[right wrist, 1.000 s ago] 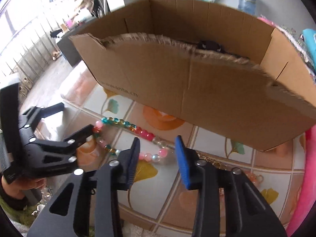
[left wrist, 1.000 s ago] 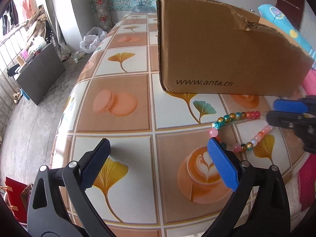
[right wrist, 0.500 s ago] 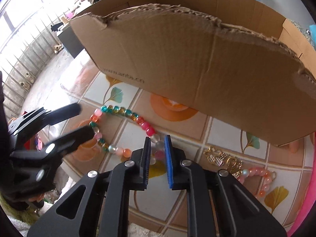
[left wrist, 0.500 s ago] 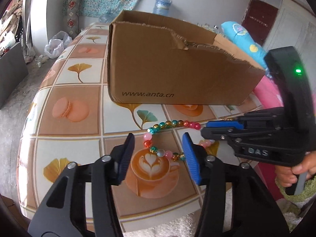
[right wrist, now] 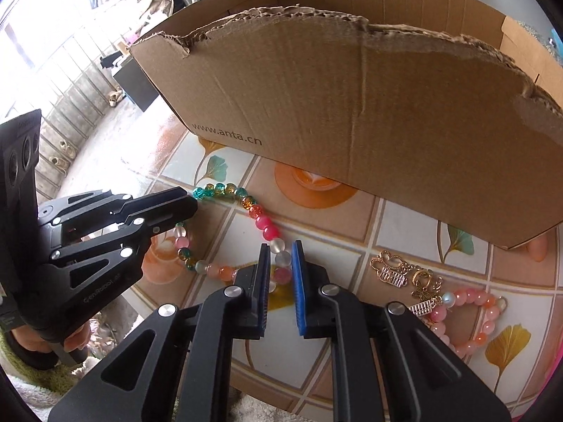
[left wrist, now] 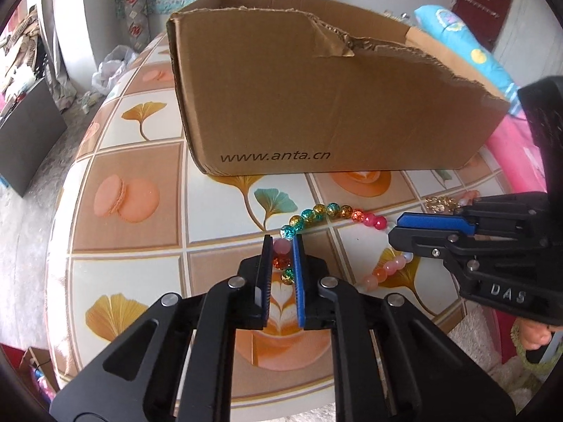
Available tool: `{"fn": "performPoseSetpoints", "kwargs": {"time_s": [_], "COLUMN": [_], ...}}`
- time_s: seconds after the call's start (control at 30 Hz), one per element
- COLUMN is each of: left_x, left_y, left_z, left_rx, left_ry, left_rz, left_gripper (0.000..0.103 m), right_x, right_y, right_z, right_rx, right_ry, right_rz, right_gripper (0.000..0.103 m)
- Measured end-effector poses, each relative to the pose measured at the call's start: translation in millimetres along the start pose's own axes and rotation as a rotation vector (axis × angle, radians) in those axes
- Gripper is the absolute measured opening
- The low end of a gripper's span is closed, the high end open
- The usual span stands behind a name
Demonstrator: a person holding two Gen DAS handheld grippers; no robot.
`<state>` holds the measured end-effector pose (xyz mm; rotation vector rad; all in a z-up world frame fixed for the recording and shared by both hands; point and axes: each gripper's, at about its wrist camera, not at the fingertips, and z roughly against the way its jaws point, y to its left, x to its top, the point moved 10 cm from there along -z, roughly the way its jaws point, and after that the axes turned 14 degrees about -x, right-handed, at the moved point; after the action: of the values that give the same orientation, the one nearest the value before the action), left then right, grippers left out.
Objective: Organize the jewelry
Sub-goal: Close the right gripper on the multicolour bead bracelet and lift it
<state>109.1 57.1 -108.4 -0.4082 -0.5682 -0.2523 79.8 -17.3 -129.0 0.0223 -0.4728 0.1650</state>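
Note:
A bracelet of coloured glass beads (left wrist: 330,209) lies looped on the patterned tablecloth in front of a torn cardboard box (left wrist: 316,105). My left gripper (left wrist: 281,241) is at the loop's left end, its jaws closing, with a pink and an orange bead pinched between the blue pads. In the right wrist view the same bracelet (right wrist: 262,223) runs from the left gripper (right wrist: 191,207) to my right gripper (right wrist: 281,246), which is shut on a white and a pink bead at the right end. From the left wrist the right gripper (left wrist: 394,232) comes in at the right edge.
A gold charm chain (right wrist: 397,274) and a pink bead bracelet (right wrist: 475,313) lie right of my right gripper. The box wall (right wrist: 352,123) stands close behind the beads. The table (left wrist: 133,161) curves down to the floor at the left, where a dark cabinet (left wrist: 28,133) stands.
The left gripper moved right onto the bracelet and its jaws went from wide open to pinching the beads. The right jaws narrowed onto the beads at the other end.

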Motion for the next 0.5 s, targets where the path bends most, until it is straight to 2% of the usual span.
{"fn": "performPoseSetpoints", "kwargs": {"time_s": [0.17,0.5], "left_x": [4.6,9.3], "left_y": [-0.2,-5.2], "left_z": [-5.1,-8.5], "left_rx": [0.053,0.087], "left_ry": [0.05,0.07], "left_rz": [0.014,0.007], "left_gripper": [0.011,0.011], "right_x": [1.2,5.9], "right_y": [-12.6,-16.7], "right_z": [0.7,2.1], "right_rx": [0.012,0.004], "right_ry": [0.005,0.008], "right_rz": [-0.003,0.002], "right_gripper": [0.013,0.013]}}
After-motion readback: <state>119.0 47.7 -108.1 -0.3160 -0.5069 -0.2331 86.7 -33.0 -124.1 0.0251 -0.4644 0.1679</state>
